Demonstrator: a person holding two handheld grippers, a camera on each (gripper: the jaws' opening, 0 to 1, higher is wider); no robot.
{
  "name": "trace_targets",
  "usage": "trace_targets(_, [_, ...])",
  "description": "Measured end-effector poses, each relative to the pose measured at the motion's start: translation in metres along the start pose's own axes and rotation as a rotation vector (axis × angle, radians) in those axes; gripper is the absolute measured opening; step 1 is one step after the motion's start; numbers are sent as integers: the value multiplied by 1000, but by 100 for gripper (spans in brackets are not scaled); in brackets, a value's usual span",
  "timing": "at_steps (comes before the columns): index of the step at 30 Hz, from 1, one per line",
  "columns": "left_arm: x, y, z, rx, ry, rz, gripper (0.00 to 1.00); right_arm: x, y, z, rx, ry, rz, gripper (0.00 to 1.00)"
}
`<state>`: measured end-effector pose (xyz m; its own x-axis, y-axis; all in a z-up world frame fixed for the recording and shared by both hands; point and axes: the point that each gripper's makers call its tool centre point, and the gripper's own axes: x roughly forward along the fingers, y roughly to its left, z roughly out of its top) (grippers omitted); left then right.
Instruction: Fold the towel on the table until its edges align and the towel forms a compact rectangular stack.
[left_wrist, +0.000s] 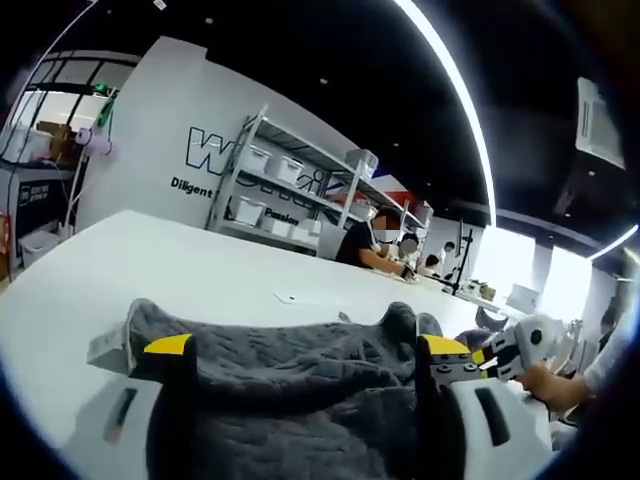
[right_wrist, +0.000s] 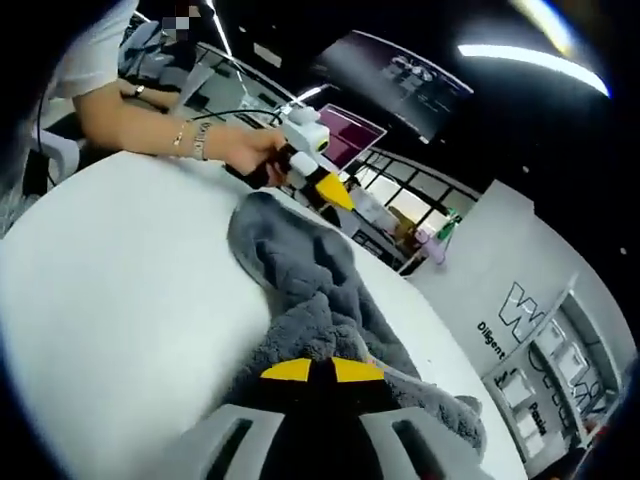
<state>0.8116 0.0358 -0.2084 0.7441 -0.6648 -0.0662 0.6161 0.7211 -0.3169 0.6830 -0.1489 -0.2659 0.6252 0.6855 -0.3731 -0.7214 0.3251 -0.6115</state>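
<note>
- Gray towel (left_wrist: 300, 390) lying on the white table (left_wrist: 170, 260), bunched and lumpy, not flat.
- In the right gripper view, same towel (right_wrist: 310, 300) stretched out in a long, wrinkly strip across the table (right_wrist: 110, 300), reaching from near to far.
- Left gripper (left_wrist: 305, 350) with yellow tips spread wide, one on each side of the towel's near part. Towel between the jaws, but not pinched as far as can be seen.
- Seen from the right gripper view, left gripper (right_wrist: 330, 185) at the far end of the towel, held in a person's hand (right_wrist: 255, 155), yellow tips just at the cloth edge.
- Right gripper (right_wrist: 322, 370) with yellow tips pressed almost together, right on the towel's near end. Looks like a pinch on the cloth, though the grip itself is partly hidden.
- In the left gripper view, right gripper (left_wrist: 500, 355) off to the right side, near the towel's end.
- Not much done, most likely: no neat fold, no lined-up edges, no tidy stack.
- Left to do: lift and spread the cloth, bring edge to edge, fold again, press into a small rectangle.
- Shelves (left_wrist: 290, 190) and people far behind the table.
</note>
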Motion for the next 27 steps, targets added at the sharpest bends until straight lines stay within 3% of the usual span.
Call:
trace_targets(11, [0, 0, -2, -2, 10, 3, 95, 2, 3, -3, 60, 0, 34, 13])
trace_targets(16, [-1, 0, -1, -5, 7, 3, 95, -6, -4, 15, 113, -93, 12, 19])
trace_targets(21, [-1, 1, 0, -8, 4, 3, 95, -11, -11, 20, 130, -123, -7, 23])
trace_targets(27, [-1, 1, 1, -9, 1, 0, 95, -32, -31, 42, 246, -277, -62, 23])
